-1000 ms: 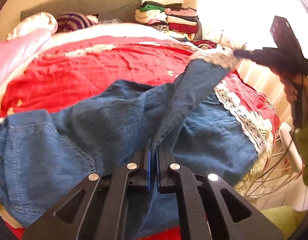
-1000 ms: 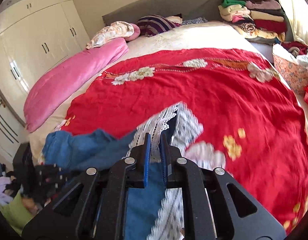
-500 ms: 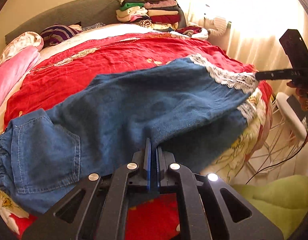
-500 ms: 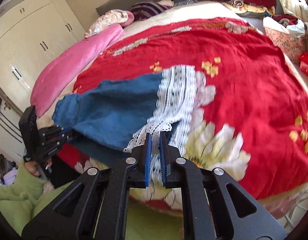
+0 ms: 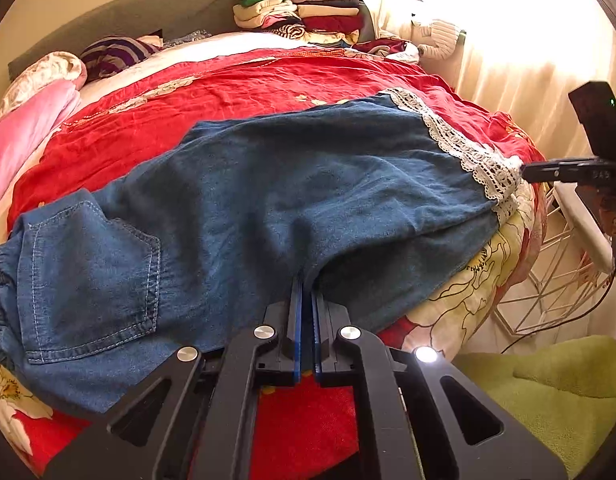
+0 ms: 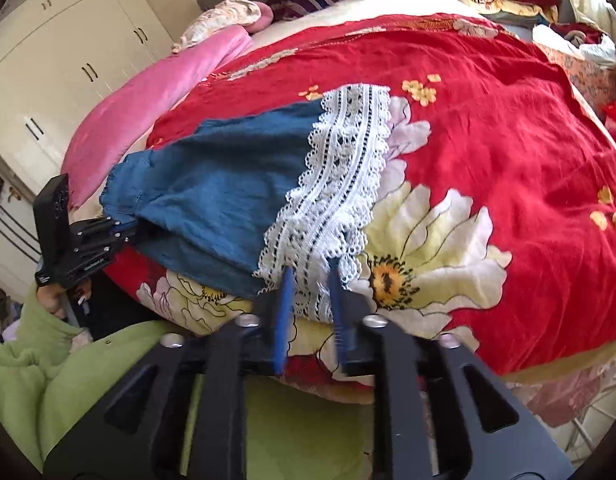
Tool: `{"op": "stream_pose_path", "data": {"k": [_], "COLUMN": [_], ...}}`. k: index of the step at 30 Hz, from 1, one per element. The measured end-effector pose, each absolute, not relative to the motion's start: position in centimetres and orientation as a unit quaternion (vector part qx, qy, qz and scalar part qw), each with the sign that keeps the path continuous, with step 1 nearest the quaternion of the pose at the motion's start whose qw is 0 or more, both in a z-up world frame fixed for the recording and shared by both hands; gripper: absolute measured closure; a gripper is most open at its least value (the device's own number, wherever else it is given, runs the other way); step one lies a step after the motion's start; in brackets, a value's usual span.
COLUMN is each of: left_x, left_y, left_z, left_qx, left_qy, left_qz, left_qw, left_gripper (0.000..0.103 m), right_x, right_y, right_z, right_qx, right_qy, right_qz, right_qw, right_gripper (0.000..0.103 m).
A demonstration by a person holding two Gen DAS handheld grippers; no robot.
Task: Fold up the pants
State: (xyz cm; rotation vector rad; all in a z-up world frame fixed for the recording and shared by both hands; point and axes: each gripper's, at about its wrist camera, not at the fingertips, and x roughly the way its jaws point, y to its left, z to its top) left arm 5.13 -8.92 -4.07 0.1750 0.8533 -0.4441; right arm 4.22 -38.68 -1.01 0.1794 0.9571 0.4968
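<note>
Blue denim pants (image 5: 268, 200) with a white lace hem (image 5: 467, 152) lie spread across the red floral bedspread (image 5: 228, 92), one leg laid over the other. My left gripper (image 5: 306, 284) is shut on the near edge of the pants at mid-leg. In the right wrist view the pants (image 6: 228, 184) end in the lace hem (image 6: 339, 184). My right gripper (image 6: 311, 276) has its jaws parted, and the lace lies loose between them at the bed's edge. Each gripper shows in the other's view: the right one (image 5: 527, 170) and the left one (image 6: 126, 232).
A pink bolster (image 6: 156, 96) and pillows (image 5: 116, 52) lie at the head of the bed. Stacked folded clothes (image 5: 304, 8) sit at the far corner. A white wire basket (image 5: 547, 280) stands beside the bed. Wardrobe doors (image 6: 68, 60) line the left wall. Green clothing (image 6: 68, 360) is below.
Both grippers pulled the folded leg down flat onto the bed toward the near edge. My right gripper has opened and let go of the lace hem. The left stays shut.
</note>
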Motion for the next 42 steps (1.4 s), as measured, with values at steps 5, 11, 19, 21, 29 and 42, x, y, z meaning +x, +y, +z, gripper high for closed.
{"op": "stream_pose_path", "data": {"k": [5, 11, 19, 21, 29, 42], "left_x": [6.0, 5.2, 4.4, 4.4, 3.2, 5.0], "left_y": [-9.5, -9.3, -9.5, -9.3, -6.9, 8.8], "left_z": [-4.7, -3.9, -5.2, -5.1, -3.1, -1.3], "left_qx": [0.083, 0.083, 0.113, 0.108, 0.059, -0.132], "left_qy": [0.411, 0.403, 0.438, 0.439, 0.423, 0.409], "left_qz": [-0.211, -0.219, -0.220, -0.222, -0.232, 0.002], "left_qw": [0.883, 0.884, 0.864, 0.864, 0.874, 0.903], "left_gripper": [0.095, 0.102, 0.101, 0.101, 0.093, 0.040], "right_x": [5.3, 5.0, 4.5, 4.6, 3.8, 2.3], "right_y": [-37.7, -37.0, -37.4, -37.5, -37.4, -21.9], "right_z": [-2.1, -2.8, -4.2, -4.1, 1.0, -1.4], "right_qx": [0.082, 0.039, 0.033, 0.036, 0.007, -0.220], "right_qy": [0.469, 0.474, 0.497, 0.498, 0.415, 0.341], "right_qz": [0.245, 0.260, 0.253, 0.251, 0.253, 0.404], "right_qw": [0.845, 0.840, 0.830, 0.829, 0.874, 0.820], "right_gripper": [0.075, 0.100, 0.099, 0.098, 0.077, 0.065]}}
